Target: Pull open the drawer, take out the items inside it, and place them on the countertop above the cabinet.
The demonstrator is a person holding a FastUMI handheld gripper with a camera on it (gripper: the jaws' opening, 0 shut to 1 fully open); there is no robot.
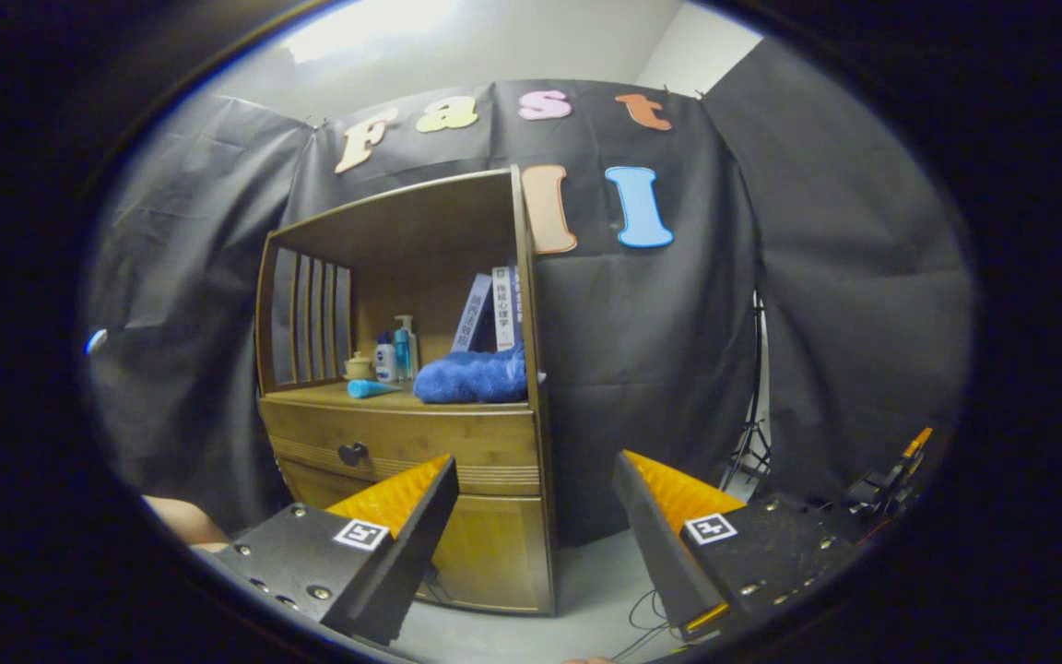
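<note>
A wooden cabinet (494,544) stands beyond and left of my fingers. Its upper drawer (457,443) is closed, with a dark round knob (352,453) at its left. On the countertop (328,395) above the drawer lie a blue fluffy cloth (473,378) and a small teal cone-shaped item (367,388) on its side. My gripper (536,480) is open, nothing between its fingers. The left finger (420,507) overlaps the drawer front, well right of the knob. The drawer's inside is hidden.
At the back of the countertop stand two small bottles (396,355), a little lidded pot (358,366) and leaning books (494,309). Black cloth walls surround the booth. A tripod leg (752,433) and cables (646,613) are on the grey floor at right.
</note>
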